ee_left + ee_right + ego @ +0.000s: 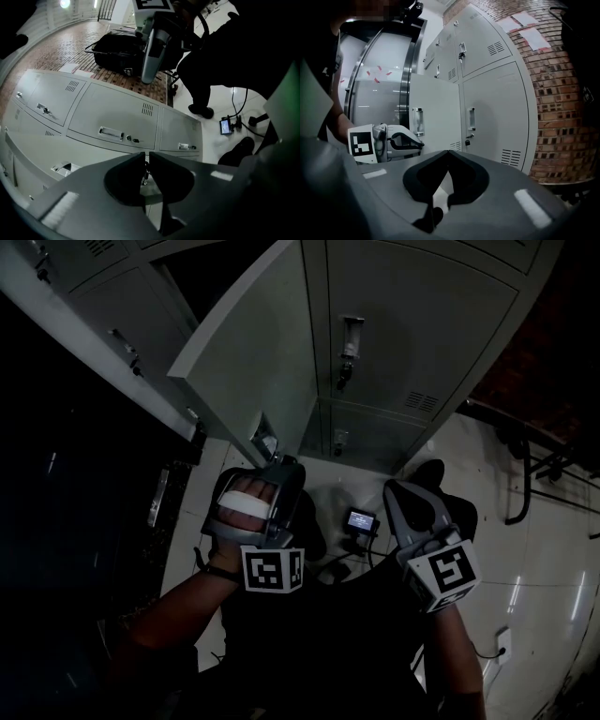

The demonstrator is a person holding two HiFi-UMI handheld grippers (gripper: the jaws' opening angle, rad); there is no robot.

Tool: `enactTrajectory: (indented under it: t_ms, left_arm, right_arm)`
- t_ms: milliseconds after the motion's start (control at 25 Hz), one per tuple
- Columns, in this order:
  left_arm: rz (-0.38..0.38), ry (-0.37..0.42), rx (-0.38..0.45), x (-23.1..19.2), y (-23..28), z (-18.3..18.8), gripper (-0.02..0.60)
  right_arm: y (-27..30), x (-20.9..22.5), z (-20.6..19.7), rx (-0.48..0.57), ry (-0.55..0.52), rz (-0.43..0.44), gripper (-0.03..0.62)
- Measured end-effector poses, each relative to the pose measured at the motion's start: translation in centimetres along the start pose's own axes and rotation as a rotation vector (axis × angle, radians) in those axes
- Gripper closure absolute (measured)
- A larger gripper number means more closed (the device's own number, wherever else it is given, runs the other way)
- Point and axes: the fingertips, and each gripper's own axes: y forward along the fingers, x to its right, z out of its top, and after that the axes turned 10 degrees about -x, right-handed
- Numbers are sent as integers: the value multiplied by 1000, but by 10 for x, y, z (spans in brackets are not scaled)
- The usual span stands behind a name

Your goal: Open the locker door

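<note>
The grey locker door [253, 362] stands swung out from the locker bank [412, 324], and its handle recess [265, 442] sits near its lower edge. My left gripper [281, 463] is right at that door, just below the handle [417, 122]. In the left gripper view its jaws [146, 161] leave only a thin slit, with the door's small dark key [144, 172] in it. My right gripper [394, 486] hangs apart to the right of the door, its tips [449, 152] touching with nothing between them.
Closed locker doors with handles and keys [349, 338] flank the open one. A small lit screen device [361, 520] with cables lies on the white floor by the person's shoes [431, 470]. A black bag [117, 51] sits on the brick paving. A brick wall [562, 108] stands to the right.
</note>
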Motion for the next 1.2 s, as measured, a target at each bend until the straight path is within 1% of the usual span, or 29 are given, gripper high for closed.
enactTrajectory:
  t_ms: [40,80,200,400,600,680,760,800,920,1000,1120,1200]
  left_arm:
    - [-1,3,11,1,-2,4,544]
    - [0,9,22,1,-4,8,569]
    - [1,19,41,4,-8,14,569]
    - [1,19,48,6,-10,11,569]
    - [-10,-26,79,5,-17,15,569]
    - [-17,-62,106,3,-25,21,569]
    - [-42,-133,156,0,-36,31,569]
    - [-69,-193,191,-2,-41,36,569]
    - [-170,-412,288,-5,-56,46,569]
    - [-214,-507,316,-5,-61,48,569]
    - [-272,-609,337,-2,-64,46,569]
    - [-327,-723,369,-5,-65,43,569]
  right_arm:
    - [-1,0,-1,-2,1,-1,591]
    - [-1,0,-2,-3,1,-3,591]
    - [-2,1,-2,-3,-1,-6,591]
    - [-3,1,-3,-8,-1,-10,591]
    - [-3,1,-5,-17,-6,-13,591]
    - [-5,2,-5,-19,-6,-15,591]
    - [-7,3,-5,-19,-5,-17,591]
    - [-8,3,-4,-19,-7,-18,591]
    - [-11,2,-4,-21,-12,-17,591]
    - [-13,1,-5,-24,-10,-12,591]
    - [-16,-2,-7,-29,-3,-2,591]
    - [-18,-5,-10,-34,-2,3,591]
